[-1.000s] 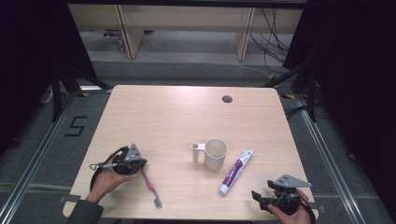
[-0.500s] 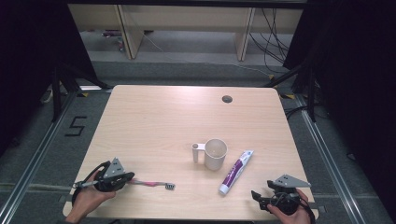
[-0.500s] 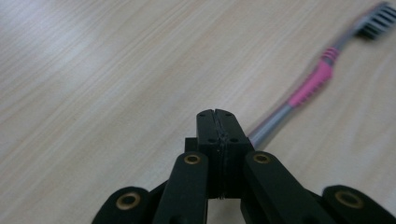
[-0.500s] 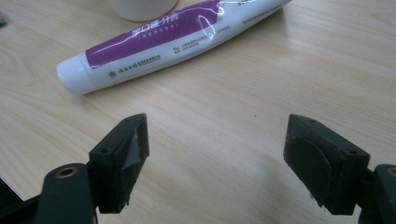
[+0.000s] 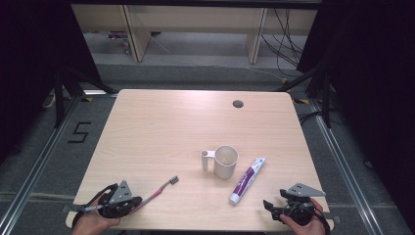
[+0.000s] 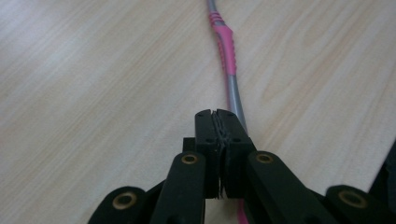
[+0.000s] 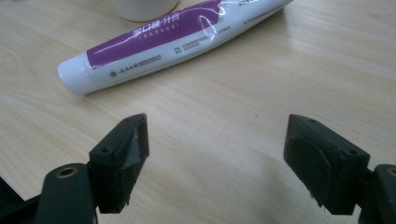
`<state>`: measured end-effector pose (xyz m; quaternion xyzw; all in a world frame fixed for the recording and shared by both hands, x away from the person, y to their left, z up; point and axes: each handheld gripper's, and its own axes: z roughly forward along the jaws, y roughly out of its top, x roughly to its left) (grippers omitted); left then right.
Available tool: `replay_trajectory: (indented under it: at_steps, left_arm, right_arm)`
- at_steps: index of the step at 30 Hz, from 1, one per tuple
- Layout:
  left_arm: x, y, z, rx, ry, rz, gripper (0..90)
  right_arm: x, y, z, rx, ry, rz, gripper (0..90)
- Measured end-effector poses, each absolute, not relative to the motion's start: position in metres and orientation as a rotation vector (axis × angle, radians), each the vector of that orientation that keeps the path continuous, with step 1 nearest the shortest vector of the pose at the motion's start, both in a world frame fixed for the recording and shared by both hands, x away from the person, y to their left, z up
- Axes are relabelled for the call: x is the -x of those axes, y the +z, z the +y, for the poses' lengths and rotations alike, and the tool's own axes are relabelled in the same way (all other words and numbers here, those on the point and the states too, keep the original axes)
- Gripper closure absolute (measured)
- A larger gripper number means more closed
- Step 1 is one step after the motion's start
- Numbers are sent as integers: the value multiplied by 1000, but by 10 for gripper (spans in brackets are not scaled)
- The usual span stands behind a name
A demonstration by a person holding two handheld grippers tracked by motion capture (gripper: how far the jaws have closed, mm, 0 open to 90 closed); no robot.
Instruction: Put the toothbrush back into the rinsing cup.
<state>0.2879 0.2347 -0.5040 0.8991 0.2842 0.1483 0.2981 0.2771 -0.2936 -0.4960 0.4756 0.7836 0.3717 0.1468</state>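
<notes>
We find the left tool (image 5: 128,201) at the near left corner of the tabletop (image 5: 161,127), held low in the person's left hand (image 5: 95,221); its jaws are pressed together, and in the left gripper view the toothbrush (image 6: 226,46) passes just beside the closed tips and under the right-hand jaw, so we cannot tell whether the handle is pinched or merely lies alongside. The toothbrush rests flat on the wood, its pink and grey handle running from the left tool up and to the right, with the bristle head at the far end, well apart from the mug (image 5: 225,161). The white mug stands upright near the middle, handle turned left. A purple and white toothpaste tube (image 5: 247,180) lies just right of the mug, cap toward us. The right tool (image 5: 270,208) sits at the near right corner, jaws spread wide with nothing between them, near the tube's capped end
</notes>
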Motion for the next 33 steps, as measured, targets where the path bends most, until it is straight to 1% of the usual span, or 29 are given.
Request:
replay_trajectory:
  at_steps: [4,6,7,8,9,10,11,14,18,19,22,24,25,27,31,32,33]
  left_arm:
    - [-288,-499,230,-2405,372,768,844]
    - [-291,-493,229,-2408,377,778,797]
    - [-293,-490,228,-2411,370,800,797]
    - [-295,-488,227,-2404,363,816,716]
    - [-297,-485,225,-2416,357,832,716]
    - [-299,-483,223,-2417,338,863,631]
    - [-302,-482,222,-2426,340,860,631]
    - [-311,-475,211,-2453,287,899,566]
    - [-319,-472,199,-2494,255,933,539]
    - [-320,-472,196,-2510,244,958,526]
    - [-327,-472,186,-2546,245,961,522]
    - [-330,-472,181,-2569,248,948,522]
    - [-331,-473,179,-2586,253,945,532]
    - [-334,-477,174,-2644,230,937,550]
    - [-336,-481,170,-2670,222,926,578]
    - [-337,-482,170,-2681,217,910,593]
    - [-337,-483,168,-2681,202,928,626]
  right_arm:
    - [-276,-495,-293,-1392,1065,2261,233]
    - [-276,-495,-294,-1391,1065,2261,232]
    - [-276,-495,-294,-1388,1065,2261,233]
    - [-277,-495,-294,-1378,1063,2261,233]
    - [-277,-495,-294,-1378,1063,2261,233]
    - [-277,-495,-294,-1378,1062,2261,233]
    - [-277,-495,-294,-1378,1062,2261,233]
    - [-276,-494,-293,-1395,1062,2263,233]
    - [-276,-495,-292,-1409,1064,2271,233]
    - [-278,-495,-295,-1342,1051,2274,233]
    - [-277,-495,-294,-1350,1059,2268,233]
    - [-275,-494,-293,-1410,1054,2278,236]
    - [-279,-496,-296,-1300,1054,2278,236]
    - [-277,-495,-295,-1339,1051,2271,236]
    - [-276,-495,-292,-1377,1056,2270,235]
    - [-277,-495,-294,-1342,1047,2271,236]
    - [-277,-495,-293,-1339,1047,2272,235]
